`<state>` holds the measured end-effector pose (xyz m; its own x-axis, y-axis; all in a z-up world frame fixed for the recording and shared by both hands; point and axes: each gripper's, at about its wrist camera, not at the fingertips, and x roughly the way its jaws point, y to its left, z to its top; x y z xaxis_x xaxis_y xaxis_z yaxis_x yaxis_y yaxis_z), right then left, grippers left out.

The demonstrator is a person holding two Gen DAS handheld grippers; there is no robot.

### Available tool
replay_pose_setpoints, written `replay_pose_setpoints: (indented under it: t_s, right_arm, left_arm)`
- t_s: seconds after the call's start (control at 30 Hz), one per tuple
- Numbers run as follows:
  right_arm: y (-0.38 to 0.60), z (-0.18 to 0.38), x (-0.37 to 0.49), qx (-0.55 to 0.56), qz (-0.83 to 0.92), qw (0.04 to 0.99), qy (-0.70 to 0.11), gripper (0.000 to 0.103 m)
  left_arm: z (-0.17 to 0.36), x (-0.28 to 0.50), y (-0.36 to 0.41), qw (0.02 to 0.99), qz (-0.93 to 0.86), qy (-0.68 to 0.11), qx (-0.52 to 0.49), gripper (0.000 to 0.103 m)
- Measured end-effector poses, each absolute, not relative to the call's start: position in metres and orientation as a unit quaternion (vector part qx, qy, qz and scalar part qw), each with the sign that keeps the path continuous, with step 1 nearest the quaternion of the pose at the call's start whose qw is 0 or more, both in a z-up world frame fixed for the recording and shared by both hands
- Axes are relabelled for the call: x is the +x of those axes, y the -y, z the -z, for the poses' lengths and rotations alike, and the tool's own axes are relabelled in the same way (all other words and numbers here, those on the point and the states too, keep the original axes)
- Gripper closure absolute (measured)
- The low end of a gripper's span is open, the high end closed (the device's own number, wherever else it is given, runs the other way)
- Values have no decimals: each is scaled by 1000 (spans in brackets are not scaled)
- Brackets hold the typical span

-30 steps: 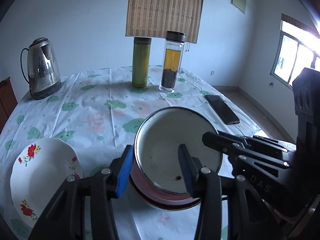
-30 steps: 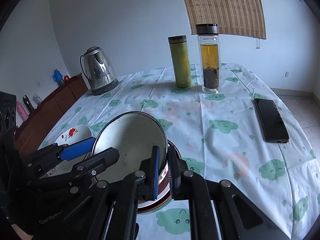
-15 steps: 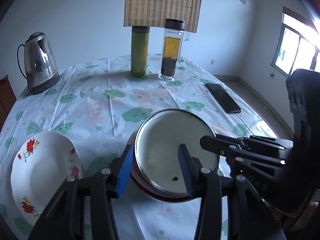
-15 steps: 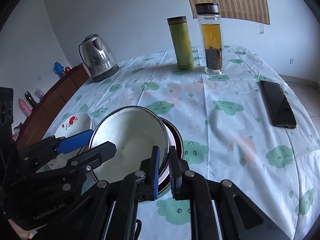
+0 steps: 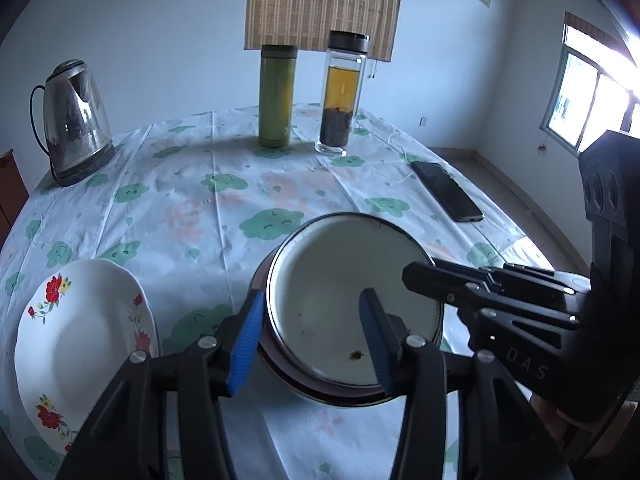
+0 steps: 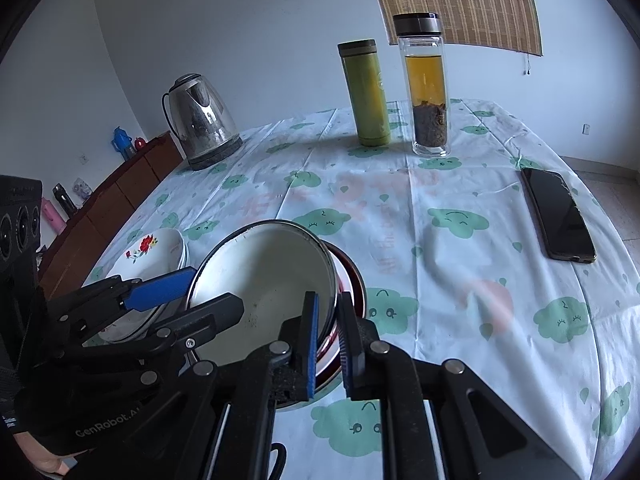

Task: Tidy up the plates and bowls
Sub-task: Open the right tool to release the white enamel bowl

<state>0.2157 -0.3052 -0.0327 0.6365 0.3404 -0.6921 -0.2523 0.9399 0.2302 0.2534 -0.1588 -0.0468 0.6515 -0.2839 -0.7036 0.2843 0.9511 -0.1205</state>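
White enamel bowl [image 6: 264, 276] with metal rim: right gripper [image 6: 326, 344] pinches its wall; left gripper [image 5: 312, 340], spread and just opening w/ rim between, should stay clear. Lower it level into red bowl [image 6: 352, 280] near table [image 6: 460, 320] front edge.

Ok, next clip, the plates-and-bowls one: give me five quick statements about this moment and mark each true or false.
1. The right gripper is clamped on the rim of the white enamel bowl. True.
2. The left gripper is shut tight with nothing between its fingers. False: its jaws stand apart, straddling the bowl's rim on its own side.
3. The enamel bowl sits over a red-rimmed dish. True.
4. The phone lies on the flowered plate. False: it lies on the tablecloth, well away from that plate.
5. The glass bottle is empty. False: it holds amber liquid with dark leaves at the bottom.
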Motion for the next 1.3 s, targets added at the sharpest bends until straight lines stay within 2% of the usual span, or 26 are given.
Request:
replay_pose_setpoints:
  t_s: [0.77, 1.13, 1.3]
  right_arm:
    - [303, 32, 213, 37, -168, 911, -376, 90]
    - [302, 31, 210, 33, -175, 913, -367, 90]
    - [303, 32, 208, 27, -173, 915, -363, 76]
  left_arm:
    - [46, 252, 161, 910, 161, -383, 2, 56]
    - [46, 251, 157, 910, 165, -380, -4, 51]
    - [45, 249, 156, 911, 167, -376, -7, 42]
